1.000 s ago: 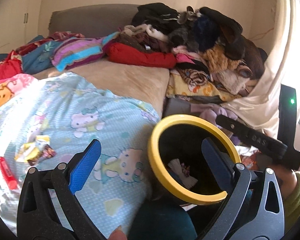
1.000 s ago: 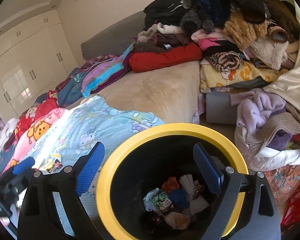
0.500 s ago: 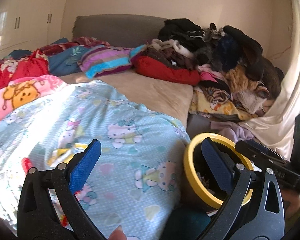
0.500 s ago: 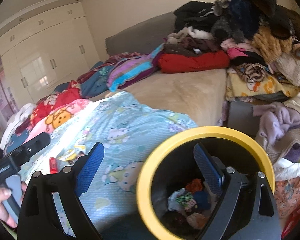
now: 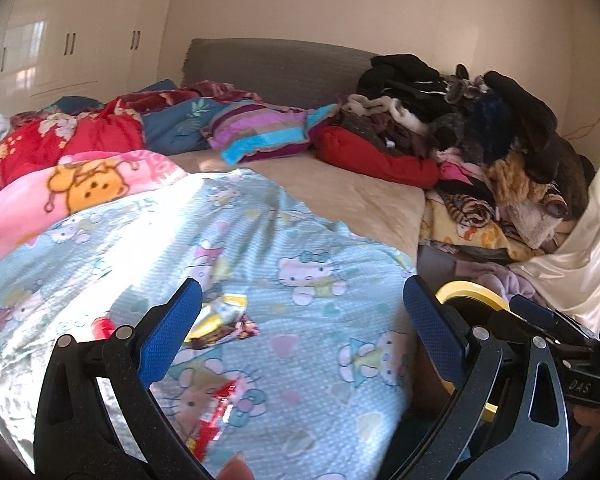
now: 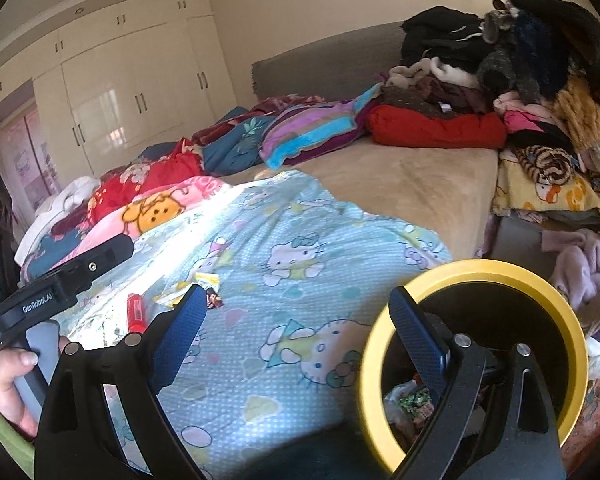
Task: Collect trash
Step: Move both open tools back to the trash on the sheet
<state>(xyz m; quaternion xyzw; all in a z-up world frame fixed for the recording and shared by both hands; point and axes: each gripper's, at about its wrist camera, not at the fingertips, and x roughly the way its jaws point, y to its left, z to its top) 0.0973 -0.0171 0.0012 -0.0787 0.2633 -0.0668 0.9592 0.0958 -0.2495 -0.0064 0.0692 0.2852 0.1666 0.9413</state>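
Trash lies on the light blue Hello Kitty blanket (image 5: 300,240): a yellow and white crumpled wrapper (image 5: 224,316), a red wrapper (image 5: 216,412) nearer me, and a red tube (image 5: 102,326). My left gripper (image 5: 300,332) is open and empty above the blanket, near the wrappers. My right gripper (image 6: 296,332) is open and empty. The black bin with a yellow rim (image 6: 476,272) stands beside the bed, with trash inside (image 6: 408,400). In the right wrist view the wrapper (image 6: 204,284) and the red tube (image 6: 135,312) lie left of its fingers.
A pile of clothes (image 5: 480,120) covers the right side of the bed. Pillows and blankets (image 5: 100,140) lie at the far left. White wardrobes (image 6: 120,100) stand behind. The left gripper's body (image 6: 40,300) shows at the left of the right wrist view.
Both grippers have swung left, away from the bin and over the blanket. The wrappers and red tube now lie close under the left gripper. Both stay open.
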